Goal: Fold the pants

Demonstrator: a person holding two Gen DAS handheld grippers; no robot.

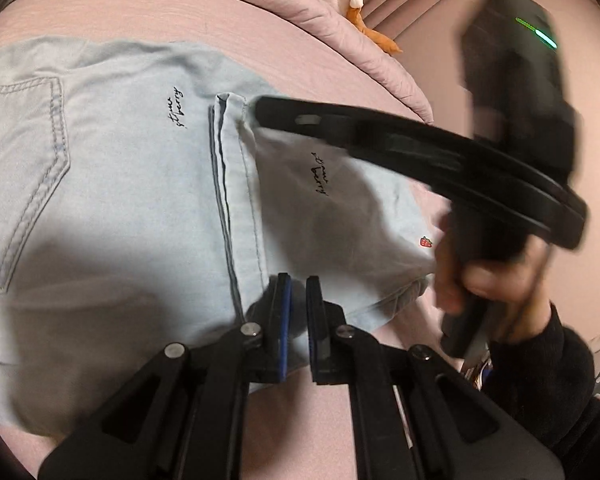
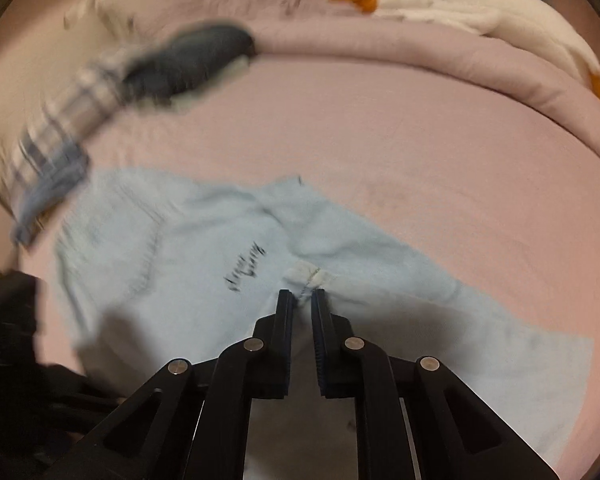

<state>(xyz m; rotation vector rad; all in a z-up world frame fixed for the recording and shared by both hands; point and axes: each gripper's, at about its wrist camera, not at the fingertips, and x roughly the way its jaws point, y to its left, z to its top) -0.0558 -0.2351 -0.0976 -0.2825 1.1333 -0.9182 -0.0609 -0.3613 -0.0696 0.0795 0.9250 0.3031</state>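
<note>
Strawberry print [image 1: 425, 242] only left-wrist-visible

Both grippers [image 1: 298, 280] [image 2: 302, 294] narrowly parted.

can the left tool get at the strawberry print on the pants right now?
Probably yes: the strawberry print lies exposed on the pants, just ahead-right of the left tool; the right tool is further up, not covering it.

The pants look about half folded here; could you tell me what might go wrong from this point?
1. The right gripper seems to pinch only a small bunch of hem on the pants; it may slip out mid-fold.
2. The left gripper stands slightly open over the pants' edge, so that side may drag unevenly.
3. The folded leg lies skewed across the seat, so a crooked fold may result.
</note>
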